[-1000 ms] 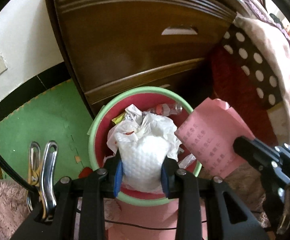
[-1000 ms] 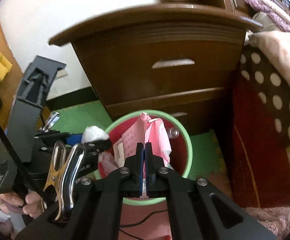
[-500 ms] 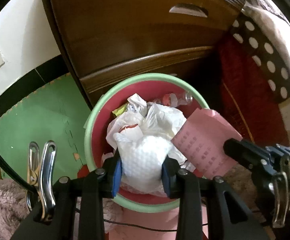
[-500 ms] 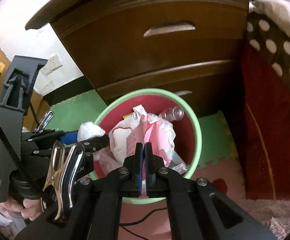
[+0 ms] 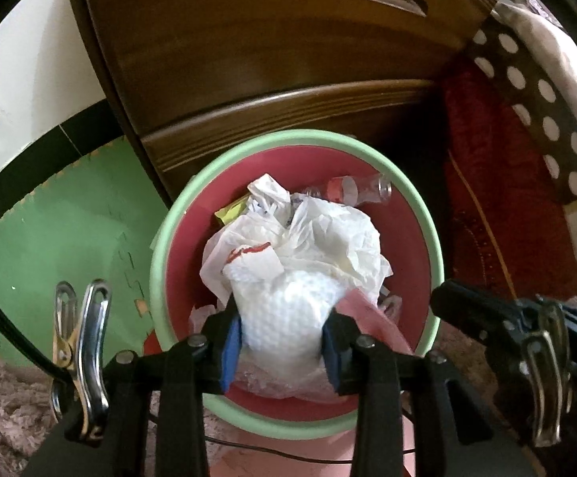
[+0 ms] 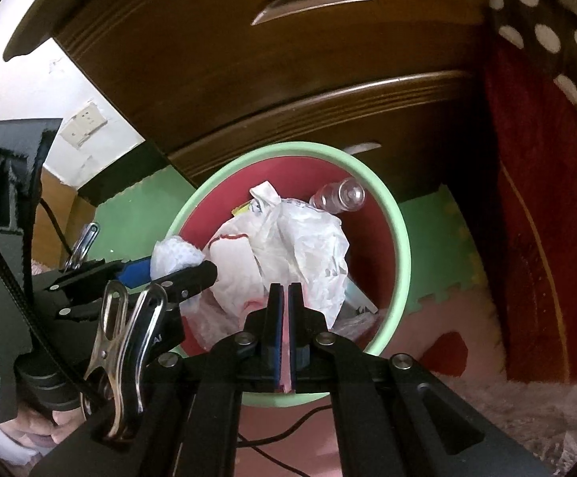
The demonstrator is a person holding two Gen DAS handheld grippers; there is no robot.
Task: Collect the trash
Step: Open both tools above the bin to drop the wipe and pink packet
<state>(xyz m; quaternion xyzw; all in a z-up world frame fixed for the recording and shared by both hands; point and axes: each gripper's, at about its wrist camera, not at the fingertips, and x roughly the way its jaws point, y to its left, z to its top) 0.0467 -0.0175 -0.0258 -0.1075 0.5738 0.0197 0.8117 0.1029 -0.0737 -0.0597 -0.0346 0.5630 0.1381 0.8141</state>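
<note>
While poised steeply downward over the bin (image 5: 433, 246), left gripper (image 5: 282, 342) holds a wad of white textured tissue (image 5: 288, 318) btwn its blue pads (image 5: 230, 342), jaws part-open & just been easing apart, tissue touching both pads, bulging up above them. Sits low inside the bin mouth, on top of crumpled white plastic bags (image 5: 328, 238) already in there. Right gripper (image 6: 286, 294) pinched fully together on a pink sheet of paper (image 6: 285, 357), only a thin pink edge showing btwn the pads in right wrist view; in left wrist view the same pink paper pokes down into the bin at lower right, just beside the tissue. Bin: red inside, pale green rim, standing on green foam floor mat (image 5: 61, 230) right against a dark wooden dresser (image 5: 268, 59). Also inside: clear plastic bottle w/ red label (image 5: 348, 190) at far side, yellowish wrapper (image 5: 230, 210) near the left wall. Red blanket w/ polka-dot trim (image 5: 527, 91) hanging to the right. Fluffy pinkish rug (image 6: 527, 417) at near side. Wall socket (image 6: 83, 121) visible at left. Metal clip (image 5: 81, 342) on left rig, cable alongside.
</note>
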